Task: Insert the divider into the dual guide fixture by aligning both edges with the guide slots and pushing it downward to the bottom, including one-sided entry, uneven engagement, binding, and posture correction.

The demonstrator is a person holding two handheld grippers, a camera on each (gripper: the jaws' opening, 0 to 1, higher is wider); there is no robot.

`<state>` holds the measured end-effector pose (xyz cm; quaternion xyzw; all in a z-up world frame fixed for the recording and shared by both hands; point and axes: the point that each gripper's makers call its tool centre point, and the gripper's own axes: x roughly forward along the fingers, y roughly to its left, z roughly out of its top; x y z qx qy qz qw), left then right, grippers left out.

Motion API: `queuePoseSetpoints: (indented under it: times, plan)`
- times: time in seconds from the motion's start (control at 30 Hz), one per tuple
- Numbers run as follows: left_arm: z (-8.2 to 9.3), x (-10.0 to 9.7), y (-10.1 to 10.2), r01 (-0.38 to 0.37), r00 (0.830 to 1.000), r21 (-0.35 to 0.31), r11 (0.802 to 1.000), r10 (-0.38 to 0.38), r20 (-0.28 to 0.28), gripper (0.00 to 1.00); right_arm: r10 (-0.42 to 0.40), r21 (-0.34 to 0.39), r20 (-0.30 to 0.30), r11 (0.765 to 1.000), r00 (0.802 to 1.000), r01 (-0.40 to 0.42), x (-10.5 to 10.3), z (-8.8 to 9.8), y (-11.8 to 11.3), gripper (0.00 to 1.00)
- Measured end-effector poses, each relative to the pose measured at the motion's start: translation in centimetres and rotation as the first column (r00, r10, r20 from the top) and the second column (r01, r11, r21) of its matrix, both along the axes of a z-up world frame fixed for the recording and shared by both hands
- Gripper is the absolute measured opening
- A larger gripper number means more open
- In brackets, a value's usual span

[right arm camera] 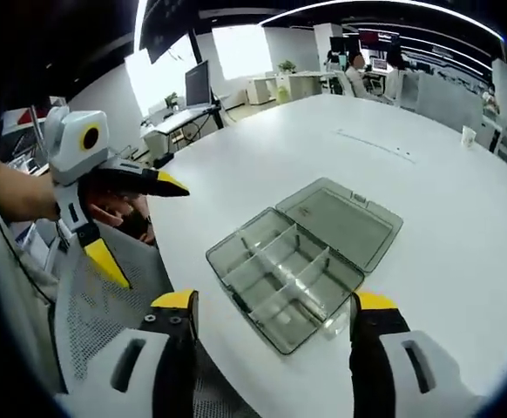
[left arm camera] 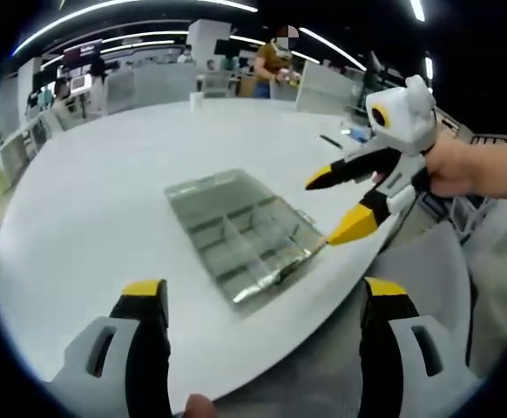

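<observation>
On the white round bench (right arm camera: 428,200), near its edge: one clear grey plastic compartment box (right arm camera: 284,283), lid (right arm camera: 345,218) swung fully open and lying flat on the bench beside the tray. Tray interior: partitioned into several cells by upright dividers (right arm camera: 299,270) seated in the wall slots; which of them is the task's divider cannot be told. In the left gripper view the same box (left arm camera: 240,235) sits mid-bench with one corner close to the bench rim. Left tool (left arm camera: 262,300): yellow-tipped jaws spread wide apart, nothing between them, held above the bench edge short of the box; seen in the right gripper view (right arm camera: 140,222) it is off the bench, over a grey mesh chair back (right arm camera: 88,313), jaws parted and empty, a hand (right arm camera: 118,213) behind them. Right tool (right arm camera: 271,309): jaws wide apart and empty, their tips framing the near end of the tray; seen in the left gripper view (left arm camera: 341,202) its lower yellow tip is at the box's far corner, whether touching cannot be told, a hand (left arm camera: 463,165) gripping its handle. Surroundings: open office with desks, monitors (right arm camera: 197,83), ceiling light strips; a seated person (left arm camera: 271,65) beyond the bench; a small white cup (left arm camera: 197,100) at the far side.
</observation>
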<state>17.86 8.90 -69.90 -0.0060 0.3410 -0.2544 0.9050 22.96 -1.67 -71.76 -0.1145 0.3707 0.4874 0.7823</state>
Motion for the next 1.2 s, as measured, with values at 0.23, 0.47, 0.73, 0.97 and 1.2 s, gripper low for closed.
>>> queuePoseSetpoints:
  times: [0.23,0.47,0.73,0.97,1.2]
  plan:
    - [0.2,-0.4,0.4,-0.023,1.000,0.002,1.000,0.023,0.010,0.90,-0.064,0.046,-0.014,0.997,0.998,0.064,-0.9,0.7,-0.9,0.72]
    - [0.6,-1.0,0.7,-0.039,0.999,0.005,0.999,0.039,0.017,0.91,-0.145,0.092,-0.013,0.985,0.989,0.145,-1.4,1.5,-2.2,0.73]
    - [1.0,-1.7,1.4,-0.083,0.996,-0.004,0.997,0.083,0.023,0.93,-0.220,0.140,-0.015,0.965,0.975,0.220,-2.3,2.3,-3.2,0.75]
    - [0.7,-2.5,1.9,-0.110,0.994,0.001,0.994,0.110,0.025,0.94,-0.250,0.148,-0.026,0.956,0.968,0.251,-3.6,1.9,-3.8,0.75]
    - [1.2,-2.9,2.3,-0.140,0.989,-0.002,0.990,0.140,0.050,0.93,-0.283,0.178,-0.028,0.943,0.959,0.283,-4.5,2.0,-4.3,0.75]
